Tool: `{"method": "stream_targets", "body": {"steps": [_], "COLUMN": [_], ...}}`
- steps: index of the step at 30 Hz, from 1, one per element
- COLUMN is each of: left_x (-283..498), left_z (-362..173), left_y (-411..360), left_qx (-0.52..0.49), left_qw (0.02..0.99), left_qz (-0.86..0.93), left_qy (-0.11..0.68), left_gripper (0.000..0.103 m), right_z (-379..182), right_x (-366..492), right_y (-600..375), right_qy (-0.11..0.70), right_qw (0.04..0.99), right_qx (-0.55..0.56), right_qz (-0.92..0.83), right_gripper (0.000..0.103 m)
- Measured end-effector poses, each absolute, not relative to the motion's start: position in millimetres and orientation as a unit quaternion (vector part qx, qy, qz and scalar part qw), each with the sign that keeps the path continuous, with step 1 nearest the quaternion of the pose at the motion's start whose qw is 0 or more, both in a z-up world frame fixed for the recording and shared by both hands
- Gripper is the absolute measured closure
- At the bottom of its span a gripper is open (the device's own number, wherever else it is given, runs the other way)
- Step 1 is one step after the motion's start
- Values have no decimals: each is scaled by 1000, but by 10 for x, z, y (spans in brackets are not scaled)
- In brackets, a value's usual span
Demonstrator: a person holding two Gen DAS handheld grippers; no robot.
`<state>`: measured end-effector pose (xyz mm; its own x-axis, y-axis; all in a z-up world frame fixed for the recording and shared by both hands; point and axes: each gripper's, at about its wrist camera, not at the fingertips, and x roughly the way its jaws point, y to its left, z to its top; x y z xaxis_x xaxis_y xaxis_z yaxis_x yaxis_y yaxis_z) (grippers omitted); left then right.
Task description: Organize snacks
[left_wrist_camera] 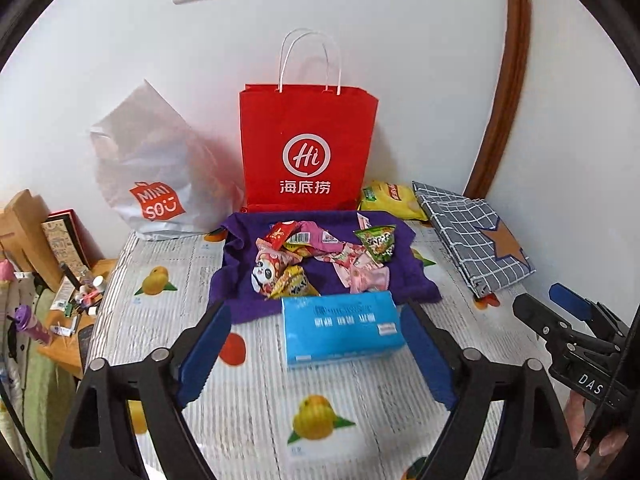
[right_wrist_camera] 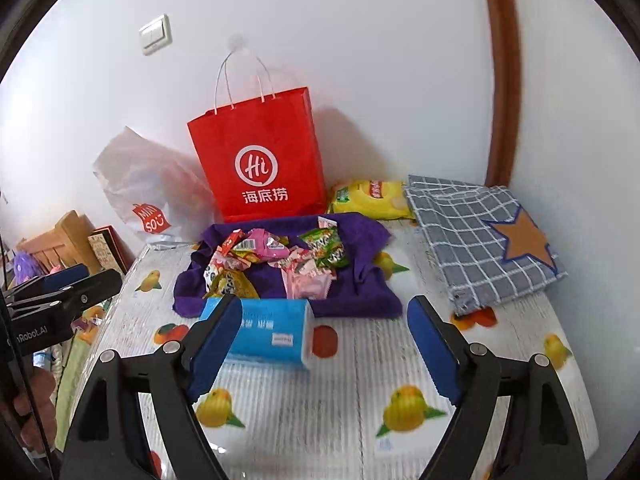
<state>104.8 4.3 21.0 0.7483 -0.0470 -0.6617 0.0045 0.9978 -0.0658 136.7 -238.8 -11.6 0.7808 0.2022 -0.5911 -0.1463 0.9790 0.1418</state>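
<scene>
Several small snack packets (left_wrist_camera: 320, 256) (right_wrist_camera: 276, 260) lie heaped on a purple cloth (left_wrist_camera: 240, 288) (right_wrist_camera: 360, 292) in the middle of the table. A blue tissue pack (left_wrist_camera: 340, 326) (right_wrist_camera: 272, 330) rests on the table just in front of the cloth. Behind the cloth a red paper bag (left_wrist_camera: 306, 148) (right_wrist_camera: 260, 160) stands upright, with a yellow chips bag (left_wrist_camera: 394, 198) (right_wrist_camera: 372, 198) lying to its right. My left gripper (left_wrist_camera: 315, 305) is open above the table, short of the blue pack, its pads touching nothing. My right gripper (right_wrist_camera: 325, 300) is open too, and holds nothing.
A white plastic shopping bag (left_wrist_camera: 156, 176) leans on the wall left of the red bag. A folded grey checked cloth with a star (left_wrist_camera: 472, 240) (right_wrist_camera: 488, 240) lies at the right. Off the table's left edge is a cluttered side table (left_wrist_camera: 60, 280). Fruit-print tablecloth (left_wrist_camera: 320, 420) covers the front.
</scene>
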Motion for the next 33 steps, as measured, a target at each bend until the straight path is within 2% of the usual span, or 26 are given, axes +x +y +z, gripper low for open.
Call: {"method": "stream_targets", "body": {"steps": [4, 6, 10, 20, 33], "left_x": [779, 625, 393, -30, -72], "left_z": [235, 241, 222, 225, 152], "left_y": [-52, -90, -117, -185, -140], "left_qx": [-22, -21, -24, -18, -25], "left_qw": [939, 941, 945, 950, 948], "left_qz": [-8, -8, -5, -3, 7], "left_qy": [343, 336, 328, 312, 319], "left_gripper": [12, 11, 10, 8, 7], "right_z": [-110, -118, -102, -58, -59], "right_x": [1103, 956, 669, 223, 101], "right_y": [-2459, -2517, -2577, -2655, -2577], "right_qy": [317, 314, 295, 276, 273], "right_qw": [943, 945, 953, 959, 960], "right_qx": [44, 48, 41, 33, 23], "right_qz": [89, 75, 62, 52, 59], "right_gripper": [18, 9, 1, 0, 0]}}
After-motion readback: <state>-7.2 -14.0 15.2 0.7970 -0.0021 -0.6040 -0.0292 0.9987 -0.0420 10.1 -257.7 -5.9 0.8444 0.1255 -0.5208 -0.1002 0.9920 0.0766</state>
